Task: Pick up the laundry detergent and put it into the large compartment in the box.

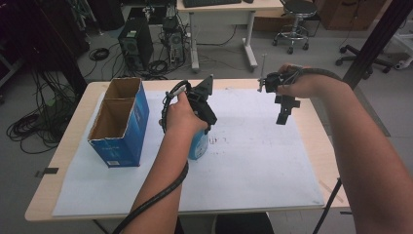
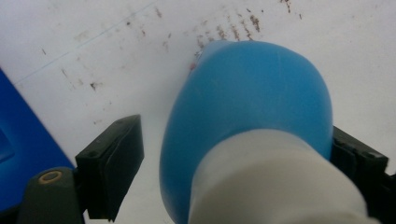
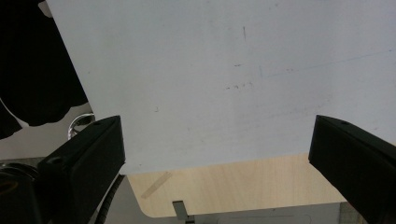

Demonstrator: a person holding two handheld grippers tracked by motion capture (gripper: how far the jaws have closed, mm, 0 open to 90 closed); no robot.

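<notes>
A person stands at the near edge of the table (image 1: 63, 146), which is covered by a large white paper sheet (image 1: 253, 165), and holds a tool in each hand.

The left tool (image 1: 202, 127) points down over a blue bottle (image 1: 198, 145) that stands upright on the paper, a little left of the table's middle. In the left gripper view the bottle (image 2: 247, 116) with its white neck sits between the two black jaws. The jaw on the right of that view lies against the bottle's side, while the one on the left stands clear of it with bare paper showing in the gap. The jaws are partly drawn in around the bottle but not yet clamped on it.

An open blue cardboard box (image 1: 122, 122) stands near the table's left edge, just beside the bottle but apart from it. It has two compartments, and a corner of it shows in the left gripper view (image 2: 23, 140).

The right tool (image 1: 283, 113) hangs in the air toward the table's far right corner, well apart from the bottle. In the right gripper view its jaws stand wide apart with nothing between them, above the paper (image 3: 210, 84) and a wooden edge of the table (image 3: 243, 186).
</notes>
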